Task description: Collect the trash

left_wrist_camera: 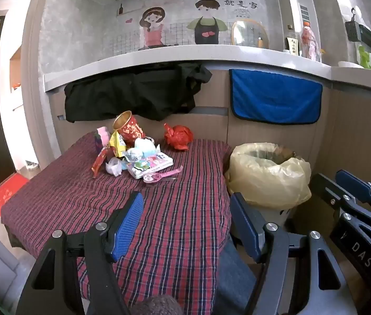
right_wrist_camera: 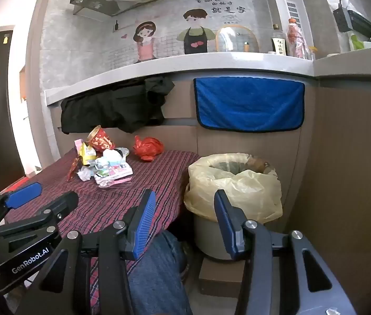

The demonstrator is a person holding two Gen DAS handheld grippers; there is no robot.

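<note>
We find the trash heap (left_wrist_camera: pixel 130 152) lying on the plaid-covered table (left_wrist_camera: pixel 180 210), in the centre-left of the left wrist view and well beyond both tools. It holds a tipped red paper cup (left_wrist_camera: pixel 129 130), yellow and red wrappers, crumpled white tissue (left_wrist_camera: pixel 114 166), a flat printed pack (left_wrist_camera: pixel 151 166) and a pink plastic spoon (left_wrist_camera: pixel 163 175). A crumpled red bag (left_wrist_camera: pixel 179 136) sits apart from the heap, further back and to its right. The lined bin (left_wrist_camera: pixel 268 173) stands off the table's right edge, its yellow liner open at the top.

The left gripper (left_wrist_camera: pixel 185 225) has its jaws spread wide with nothing between them; it hangs over the near part of the cloth. The right gripper (right_wrist_camera: pixel 185 223) is likewise parted and empty, framing the table edge and the bin.

The relation that matters: the heap lies ahead and to the upper left of both tools, while the bin lies to the right. We judge the left gripper the nearer to the trash, the right the nearer to the bin. The spoon is the closest piece, its long axis running across the frame, tilted up to the right. We judge that no item has yet been collected from this heap.
</note>
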